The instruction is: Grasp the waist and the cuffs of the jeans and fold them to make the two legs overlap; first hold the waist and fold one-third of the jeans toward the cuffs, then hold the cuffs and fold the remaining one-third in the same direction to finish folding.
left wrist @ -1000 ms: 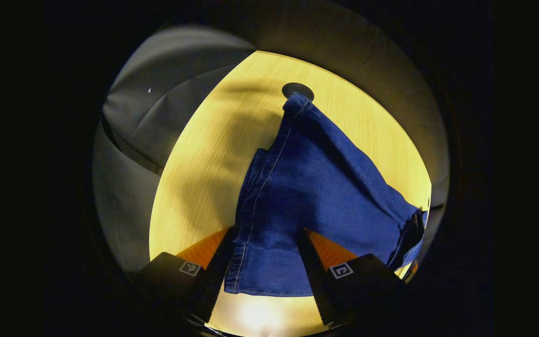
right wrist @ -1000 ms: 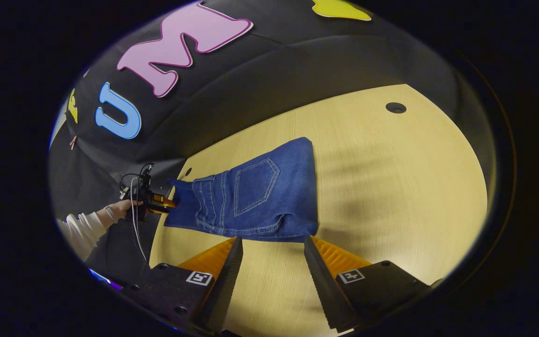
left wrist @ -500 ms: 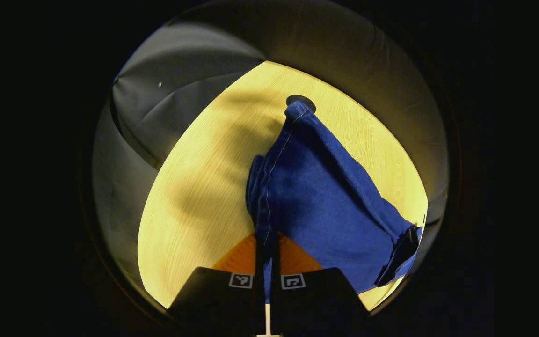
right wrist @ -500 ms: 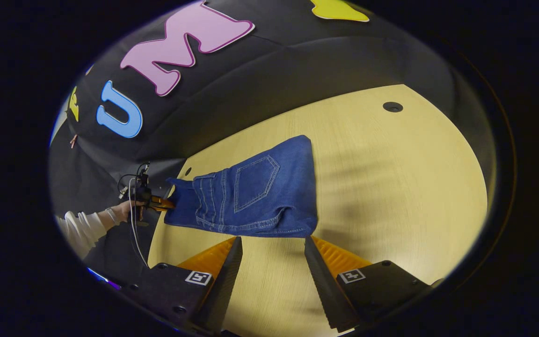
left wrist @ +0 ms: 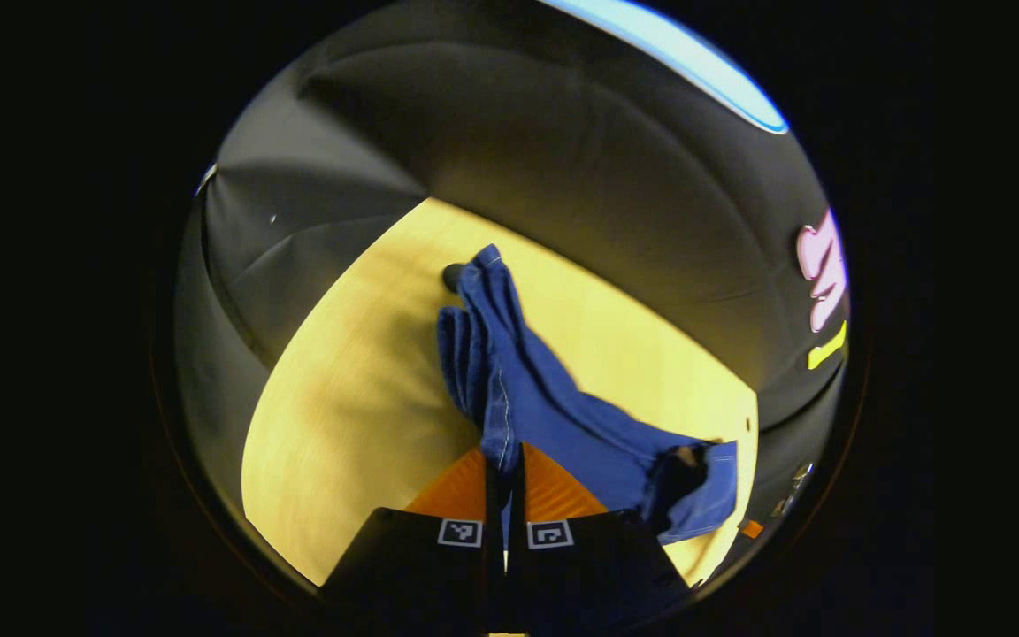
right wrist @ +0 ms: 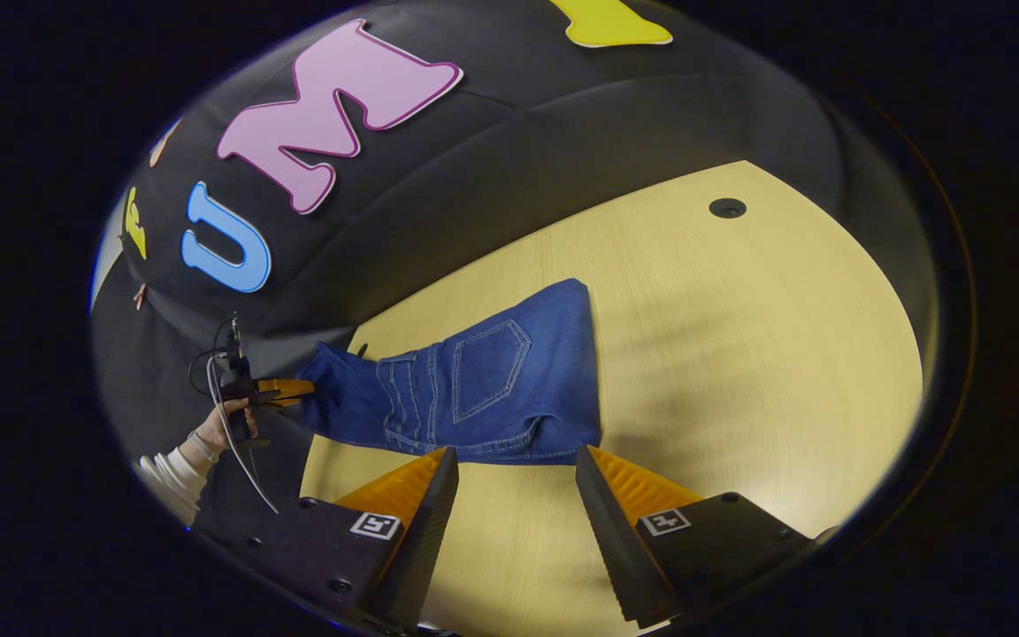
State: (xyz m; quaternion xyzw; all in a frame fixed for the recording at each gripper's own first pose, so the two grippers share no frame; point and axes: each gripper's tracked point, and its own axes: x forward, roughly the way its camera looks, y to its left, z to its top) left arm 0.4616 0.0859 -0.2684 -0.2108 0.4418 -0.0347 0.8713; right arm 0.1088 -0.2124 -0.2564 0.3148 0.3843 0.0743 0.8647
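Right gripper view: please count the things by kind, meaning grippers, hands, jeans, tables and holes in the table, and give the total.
Grippers: 2, the right gripper and the left gripper
Hands: 1, the hand holding the left gripper
Jeans: 1, the jeans
Tables: 1, the table
Holes in the table: 1, the hole
Total: 6
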